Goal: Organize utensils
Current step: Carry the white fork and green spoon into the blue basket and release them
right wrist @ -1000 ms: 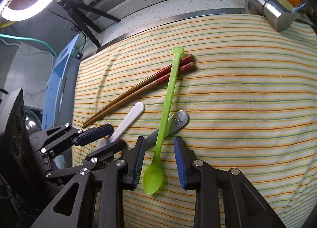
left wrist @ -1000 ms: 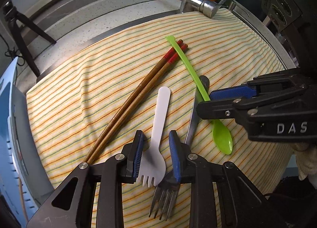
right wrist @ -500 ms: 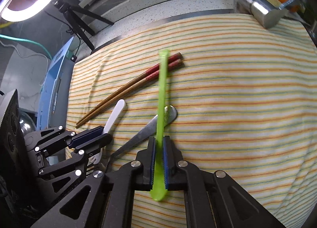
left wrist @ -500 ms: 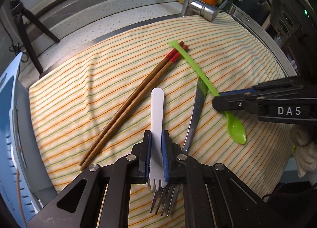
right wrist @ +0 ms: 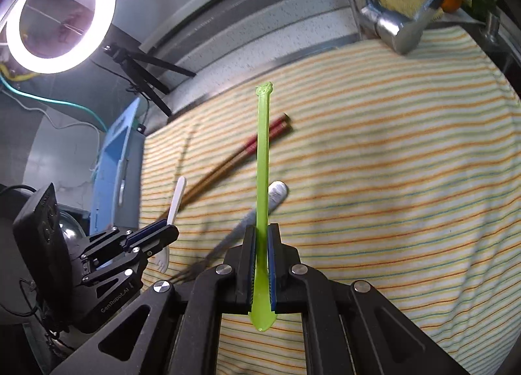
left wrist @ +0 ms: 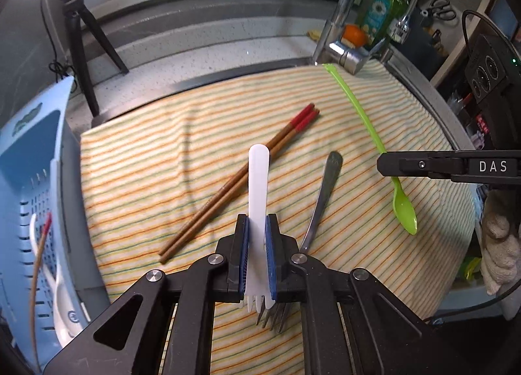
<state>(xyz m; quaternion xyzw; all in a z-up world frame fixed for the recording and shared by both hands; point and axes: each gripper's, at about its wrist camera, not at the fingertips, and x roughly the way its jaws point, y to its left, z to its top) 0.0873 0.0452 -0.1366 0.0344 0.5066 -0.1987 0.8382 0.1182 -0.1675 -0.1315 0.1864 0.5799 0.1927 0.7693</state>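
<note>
My left gripper (left wrist: 257,244) is shut on a white plastic fork (left wrist: 258,179) and holds it above the striped cloth (left wrist: 136,173), handle pointing away. My right gripper (right wrist: 260,257) is shut on a long green spoon (right wrist: 262,160), also lifted, handle pointing away. The green spoon (left wrist: 368,121) and the right gripper (left wrist: 384,165) show at the right of the left wrist view. A pair of red-tipped wooden chopsticks (left wrist: 237,179) and a metal fork (left wrist: 322,195) lie on the cloth. The left gripper (right wrist: 169,233) with the white fork (right wrist: 176,202) shows in the right wrist view.
A light blue perforated utensil basket (left wrist: 35,199) stands off the cloth's left edge with a chopstick and a white utensil inside. A chrome tap (left wrist: 345,49) rises at the back right, with a dish soap bottle (left wrist: 381,10) behind it. A tripod (left wrist: 81,49) stands back left.
Both grippers closed on their utensils, the left on the white fork and the right on the green spoon, and both have lifted them off the cloth.
</note>
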